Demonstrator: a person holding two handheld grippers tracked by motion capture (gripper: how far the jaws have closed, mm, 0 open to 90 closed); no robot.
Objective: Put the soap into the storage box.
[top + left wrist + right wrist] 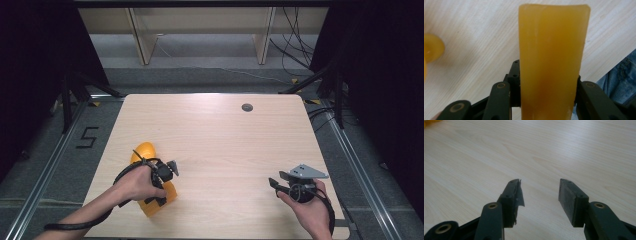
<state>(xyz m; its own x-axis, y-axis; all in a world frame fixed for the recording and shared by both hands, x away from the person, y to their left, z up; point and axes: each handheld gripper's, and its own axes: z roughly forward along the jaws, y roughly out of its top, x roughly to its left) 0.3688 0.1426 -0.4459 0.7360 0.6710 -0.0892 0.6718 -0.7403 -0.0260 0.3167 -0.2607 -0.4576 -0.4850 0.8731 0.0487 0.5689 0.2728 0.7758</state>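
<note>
- Clenched jaws of the left gripper grasp a flat translucent orange plastic slab at the light wooden table's near left
- Right gripper, near right, hangs released above bare wood

A black numeral "5" stands on the grey floor left of the table. Nothing else is readable

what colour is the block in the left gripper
Translucent orange-yellow block; the left gripper view shows it best.

Left tool clamped shut, apparently low; right tool gapes apart.
</note>
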